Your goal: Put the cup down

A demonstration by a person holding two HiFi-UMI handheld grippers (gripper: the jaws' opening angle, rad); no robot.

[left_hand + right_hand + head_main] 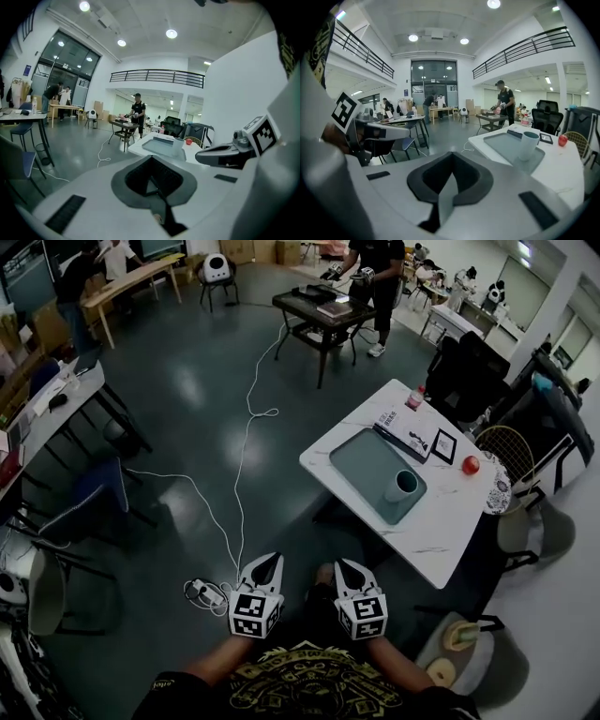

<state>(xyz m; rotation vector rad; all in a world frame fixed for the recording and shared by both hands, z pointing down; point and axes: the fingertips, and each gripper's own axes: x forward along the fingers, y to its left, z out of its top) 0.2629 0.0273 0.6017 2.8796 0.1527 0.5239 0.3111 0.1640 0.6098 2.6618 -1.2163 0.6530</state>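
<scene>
A teal cup (403, 486) stands upright on a grey-green tray (364, 461) on the white table (441, 532), to the upper right of both grippers. My left gripper (271, 562) and right gripper (346, 565) hang side by side close to my body, over the floor and well short of the table. Both have their jaws together with nothing between them. The left gripper view shows its tips (151, 157) meeting, with the cup (177, 143) far ahead. Past the right gripper's closed tips (451, 153), its own view has the cup (528, 144) to the right.
On the table lie a red apple (471, 465), a small black frame (443, 446) and a book (405, 430). A white cable (246, 432) runs across the floor. Chairs (89, 512) stand at the left, a stool (452, 645) at the lower right. A person stands at a black table (317, 307).
</scene>
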